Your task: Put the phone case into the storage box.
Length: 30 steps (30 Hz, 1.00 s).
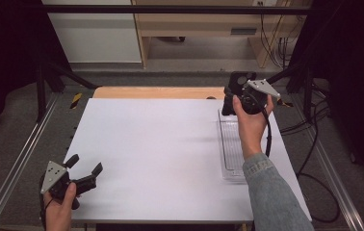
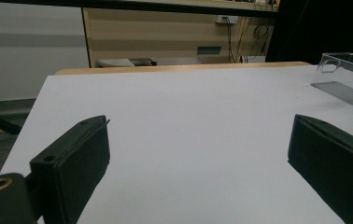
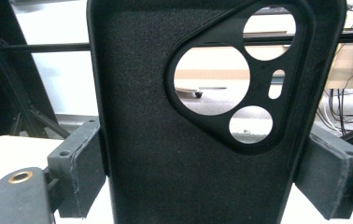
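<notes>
High view shows the right gripper (image 1: 238,94) held up over the far right corner of the white table (image 1: 161,154), above the far end of a clear plastic tray (image 1: 230,144) that lies along the table's right side. Clamped between its jaws is a black phone case (image 1: 240,81), standing upright, its top edge rising past the gripper's grey three-cornered plate. Right gripper view looks straight at the case's inner face (image 3: 165,149): a matte, finely textured black surface with a raised rounded-triangle camera surround holding two large round openings, a smaller round one and a narrow slot, through which the room behind is visible. Both grey-padded jaws press against the case's long side edges, one on each side, so the case is pinched across its width. At the near left corner of the table, the left gripper (image 1: 84,168) rests low in the person's hand, pointing toward the table's middle, with its jaws spread wide and nothing between them. Left gripper view confirms this: the two black jaws stand far apart over bare white tabletop, and the clear tray (image 2: 347,77) appears well off at the far right, with a wooden edge strip (image 2: 179,68) along the table's far side.
</notes>
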Each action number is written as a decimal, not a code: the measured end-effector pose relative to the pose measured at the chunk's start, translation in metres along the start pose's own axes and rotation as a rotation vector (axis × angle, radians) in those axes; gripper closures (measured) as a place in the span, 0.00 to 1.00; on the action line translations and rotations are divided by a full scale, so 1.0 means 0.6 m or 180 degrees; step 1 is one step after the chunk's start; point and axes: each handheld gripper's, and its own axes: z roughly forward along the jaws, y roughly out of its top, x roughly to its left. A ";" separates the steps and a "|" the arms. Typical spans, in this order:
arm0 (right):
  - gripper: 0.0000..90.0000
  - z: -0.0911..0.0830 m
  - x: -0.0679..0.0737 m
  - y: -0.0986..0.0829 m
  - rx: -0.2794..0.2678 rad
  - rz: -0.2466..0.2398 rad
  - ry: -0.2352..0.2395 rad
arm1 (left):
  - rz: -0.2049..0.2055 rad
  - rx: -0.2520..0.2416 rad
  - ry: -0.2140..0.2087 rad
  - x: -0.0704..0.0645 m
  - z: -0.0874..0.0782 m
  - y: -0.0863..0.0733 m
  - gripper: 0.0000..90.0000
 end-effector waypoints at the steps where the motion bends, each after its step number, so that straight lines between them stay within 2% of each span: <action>1: 0.16 0.003 -0.001 0.000 -0.0017 0.0001 -0.0017 | 0.0002 0.0000 0.0002 0.000 0.001 0.000 0.06; 8: 0.16 0.021 -0.005 -0.011 0.0027 -0.0014 -0.0073 | 0.0005 0.0008 -0.0002 0.001 0.001 0.000 0.06; 21: 0.15 0.051 -0.019 -0.029 0.0057 0.0128 -0.0169 | -0.0016 0.0013 -0.0017 0.002 0.001 -0.001 0.06; 30: 0.15 0.063 -0.022 -0.040 0.0108 0.0083 -0.0185 | -0.0017 0.0022 -0.0032 0.001 0.002 -0.002 0.06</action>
